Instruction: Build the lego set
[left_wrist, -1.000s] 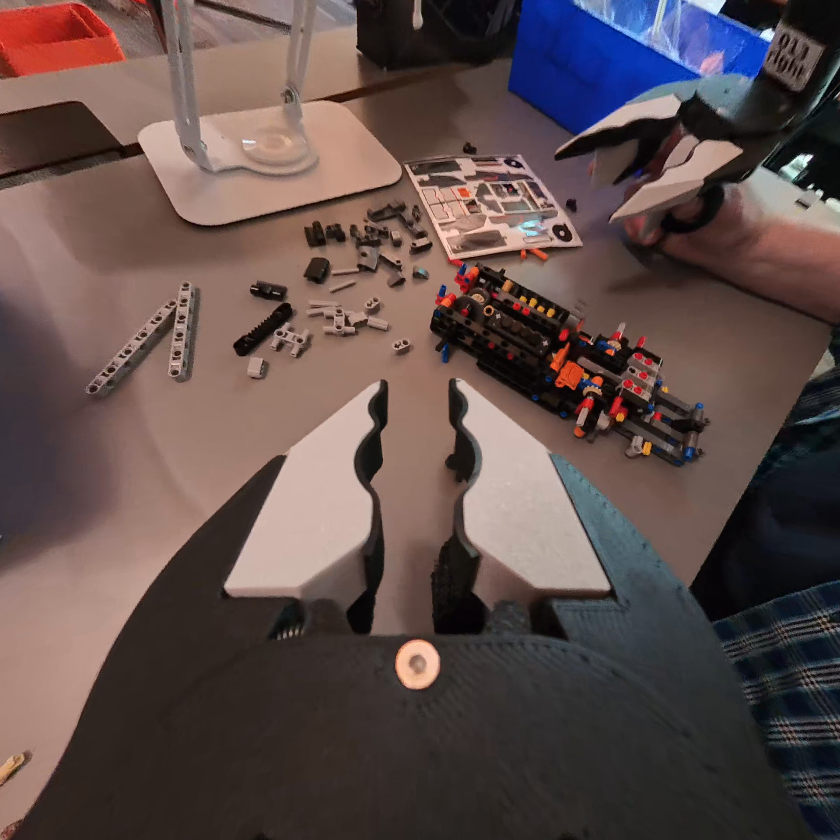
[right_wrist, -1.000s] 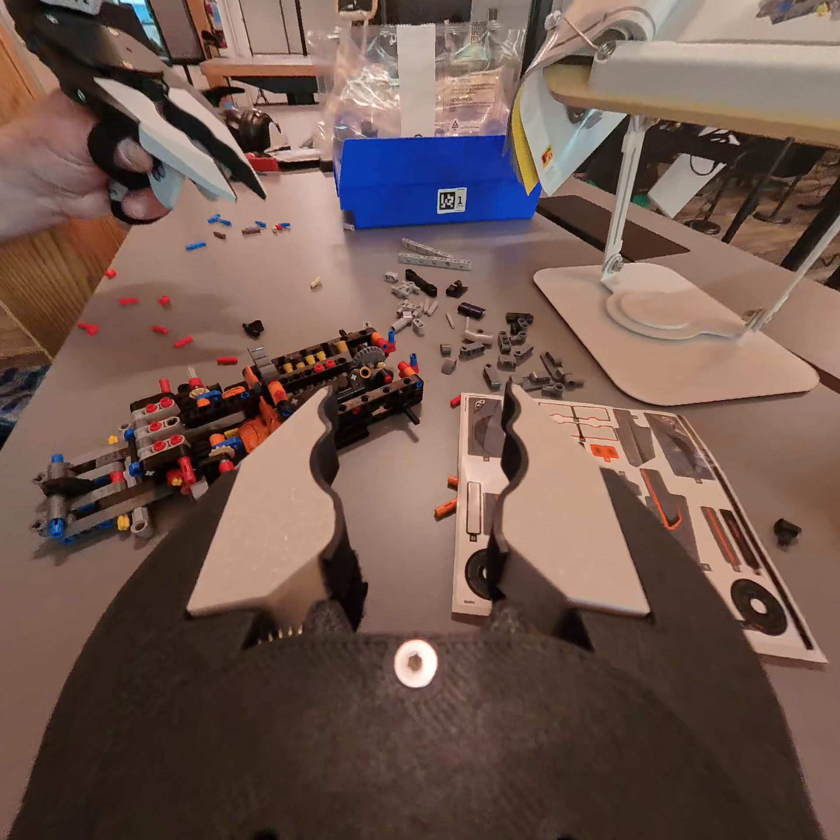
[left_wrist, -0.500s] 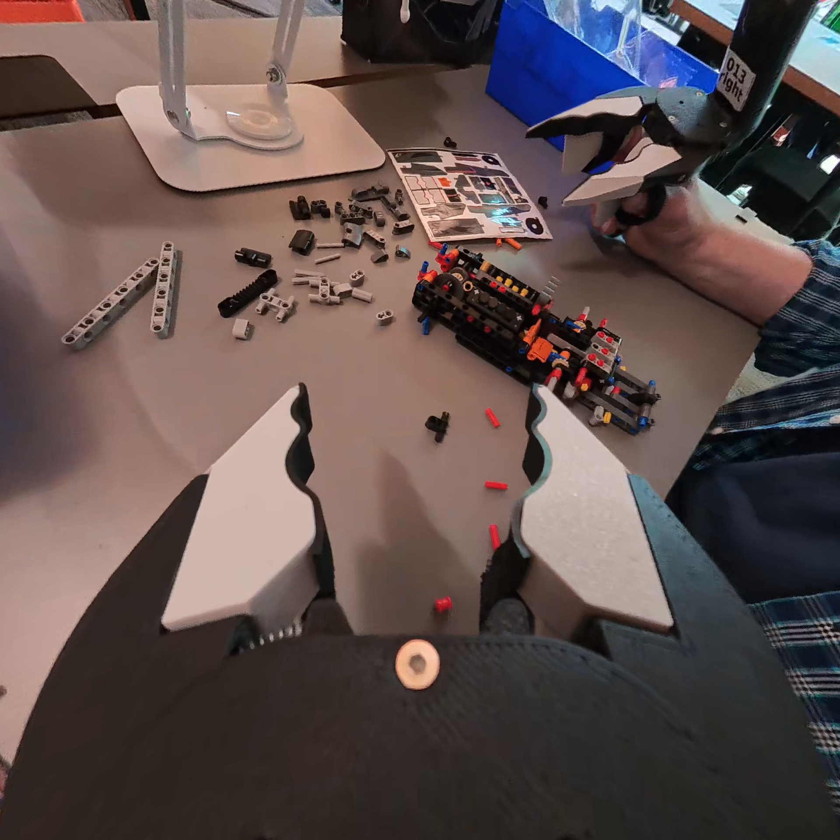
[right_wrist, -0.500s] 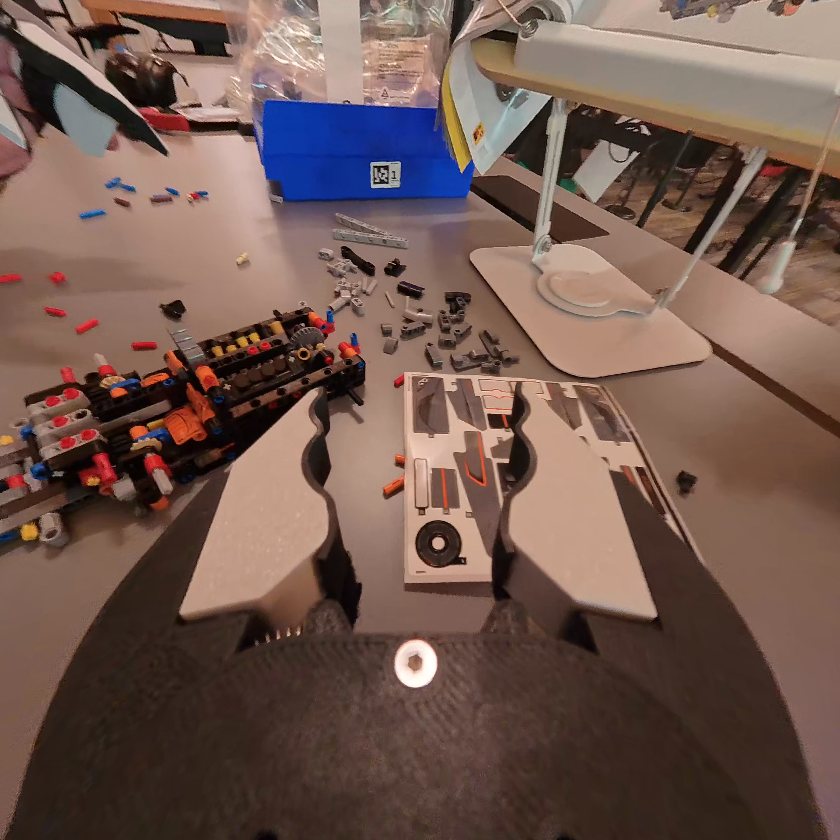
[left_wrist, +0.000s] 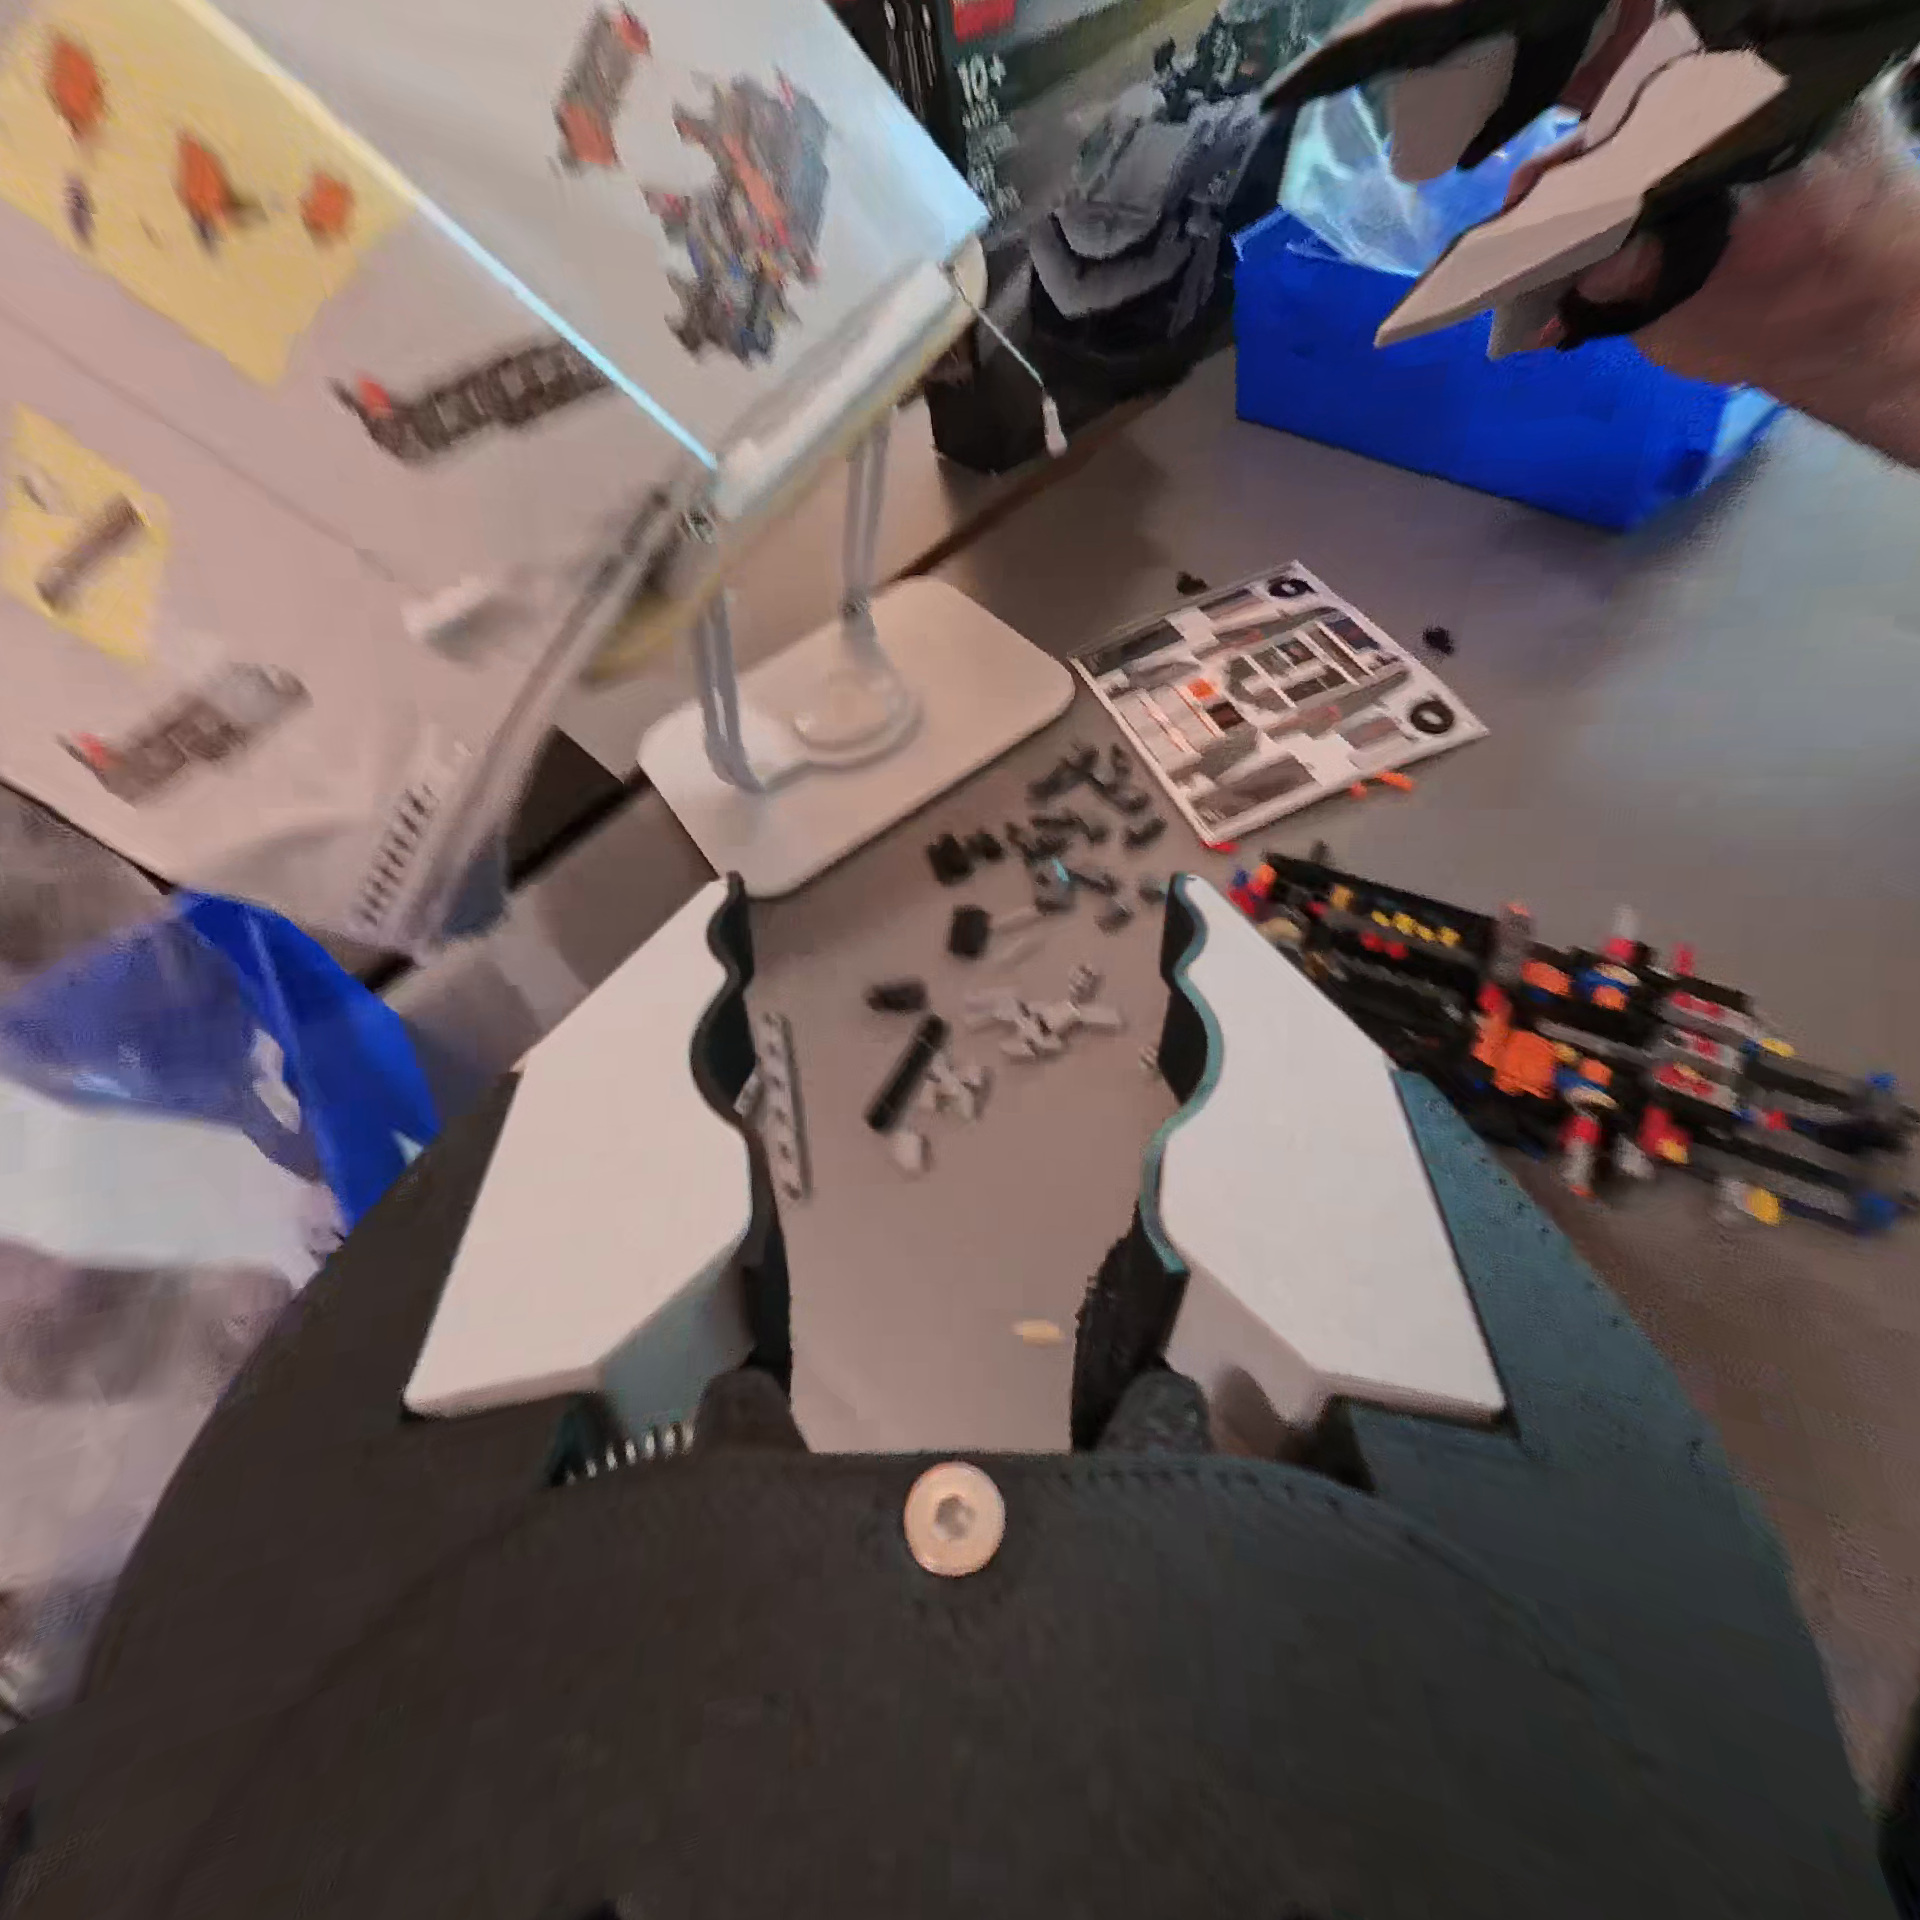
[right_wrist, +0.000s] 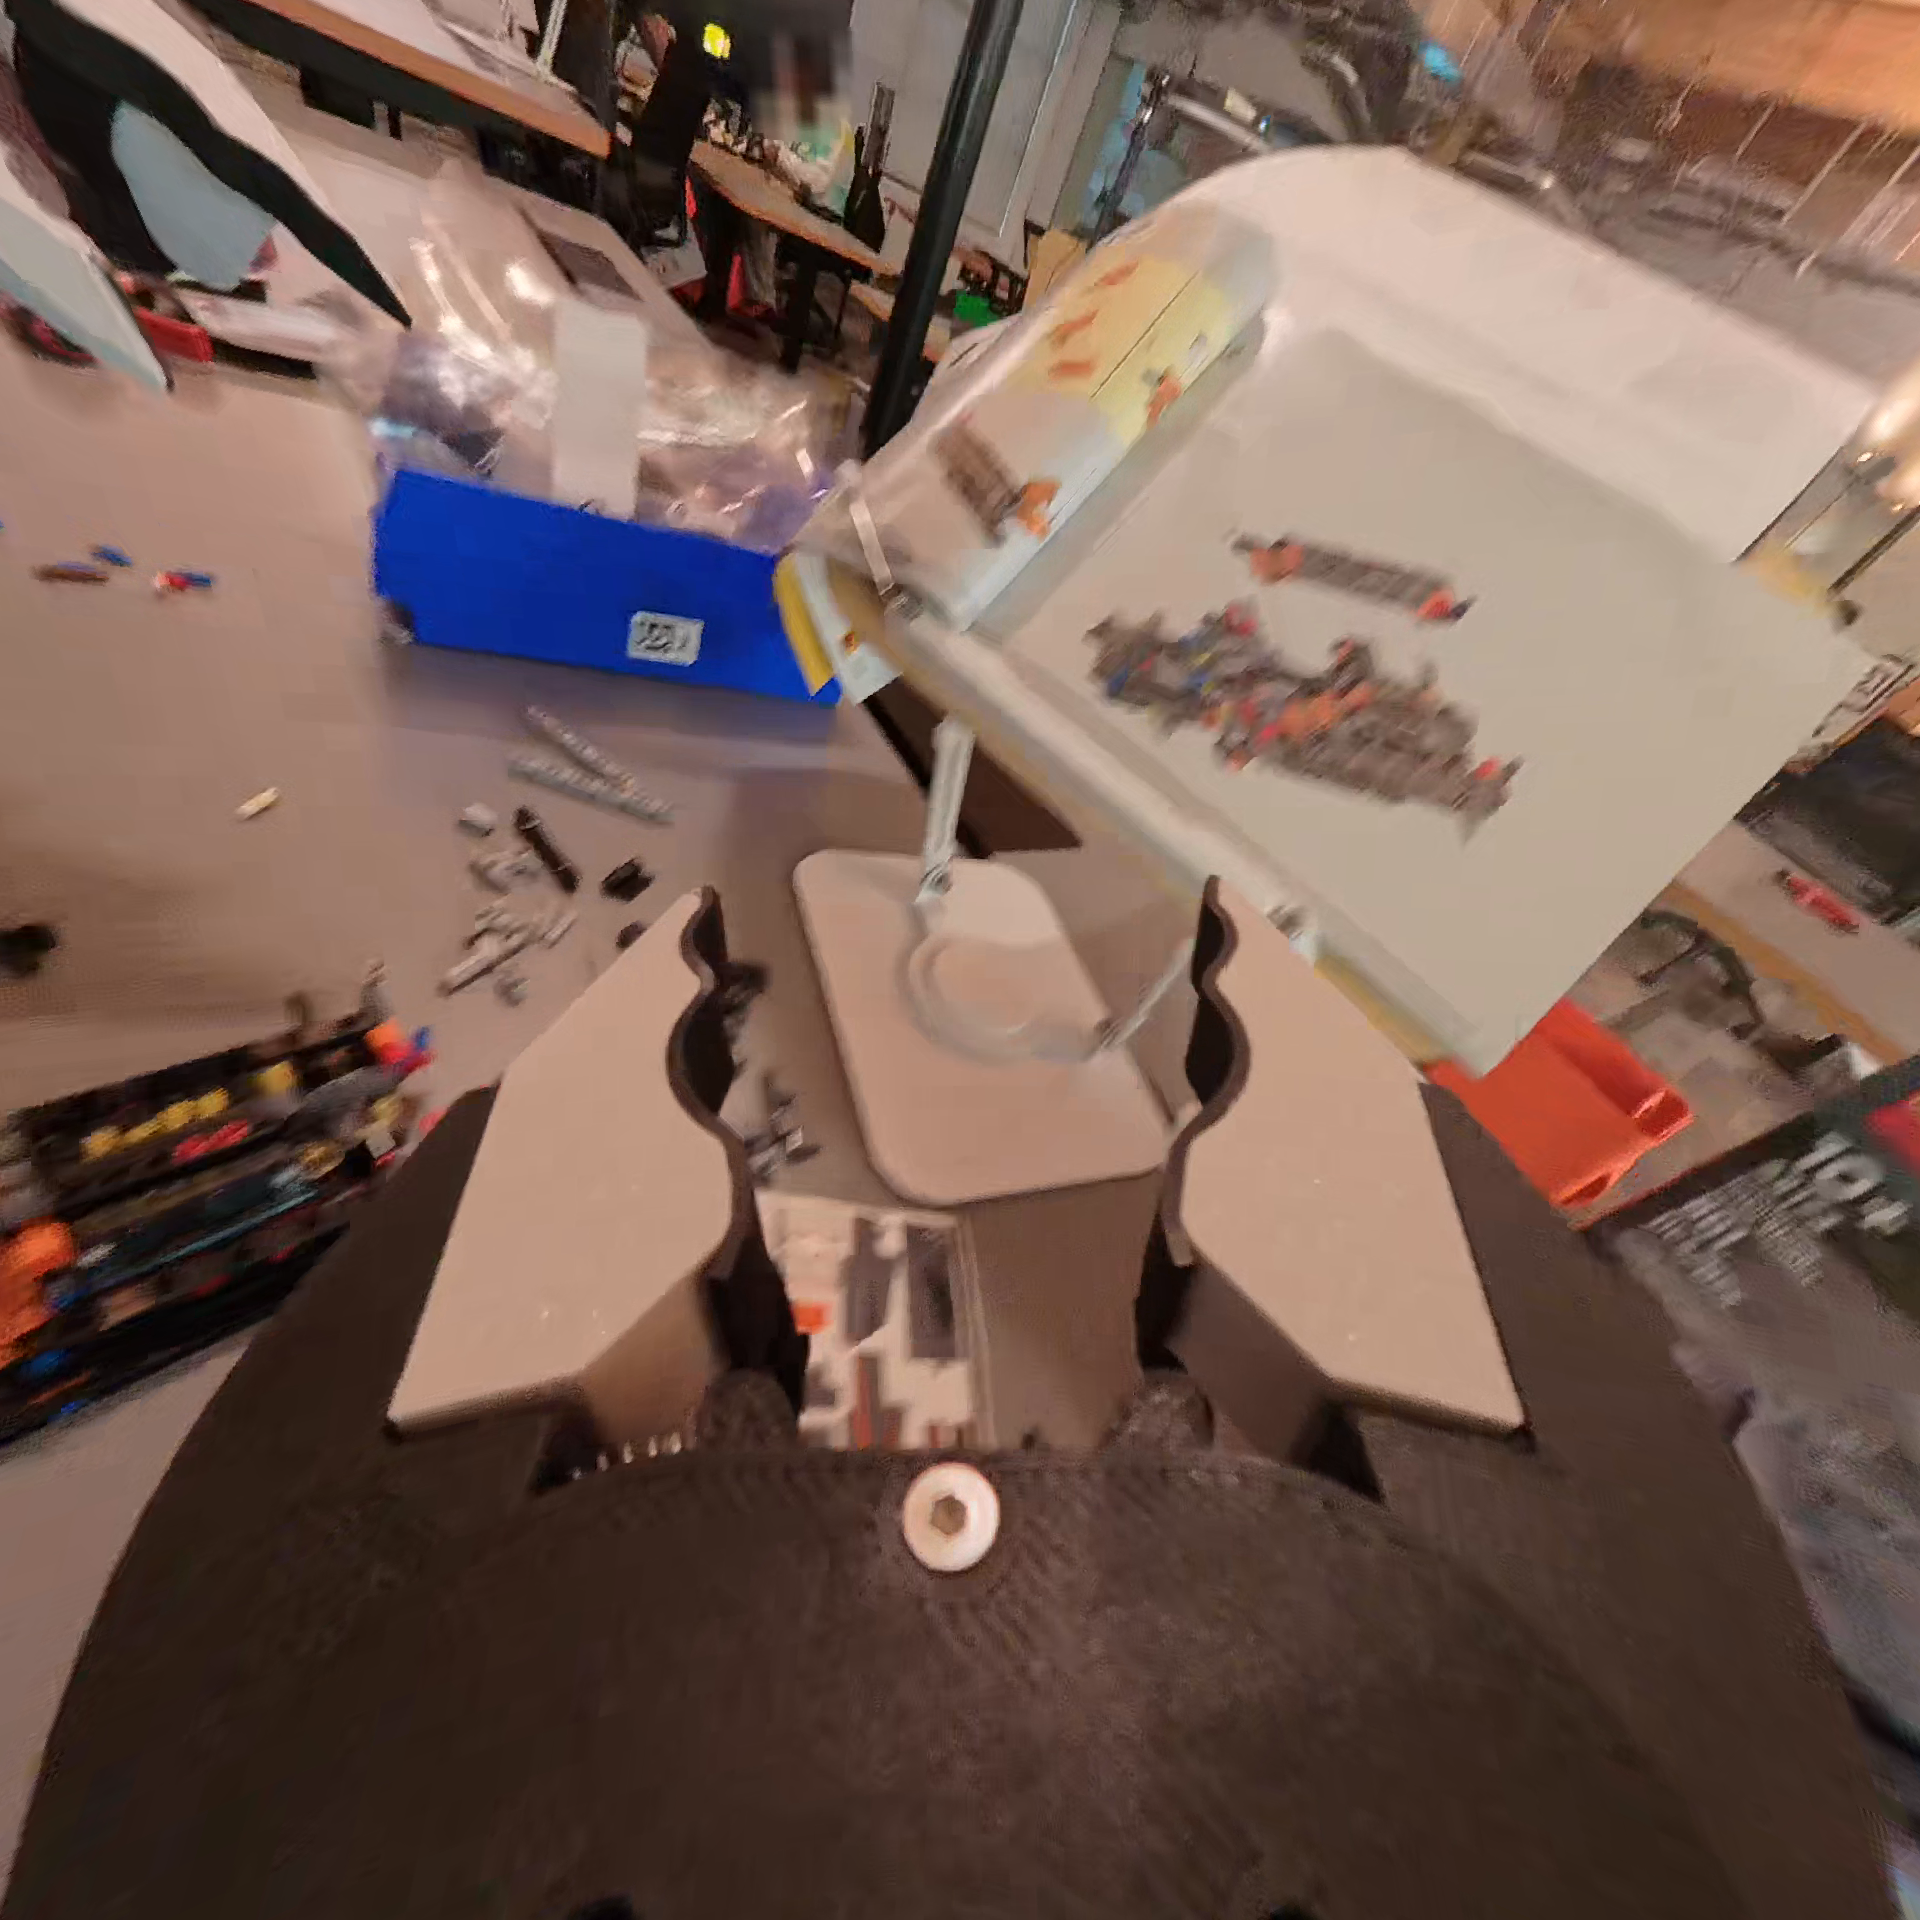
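Both grippers have lifted away from the desk (left_wrist: 1558, 582) and tilted up toward the instruction booklet (right_wrist: 1434, 644), which sits open on a white stand (left_wrist: 831, 717); half a second ago both cameras looked down at the parts. The views are smeared with motion. My reading is that the person is pausing to check the next step, so no piece is being placed right now.

The left gripper (left_wrist: 951, 997) has its jaws wide apart and empty, with desk and loose parts visible through the gap. A second ago they were nearly closed. The right gripper (right_wrist: 951, 997) is also spread wide and holds nothing, more open than a moment back.

The partly built lego model (left_wrist: 1579, 1039), a long black frame with red, orange, blue and yellow pins, lies flat on the desk at about 3 o'clock in the left wrist view and at 9 o'clock in the right wrist view. It appears unmoved. Near it, toward 12 o'clock from the left jaws, are scattered grey and black pieces (left_wrist: 1029, 935), including a grey beam (left_wrist: 779, 1101) beside the left finger. The sticker sheet (left_wrist: 1278, 696) lies just past them, and a blue bin (left_wrist: 1455, 384) stands at the far edge.

The build looks well short of finished, with many loose parts waiting
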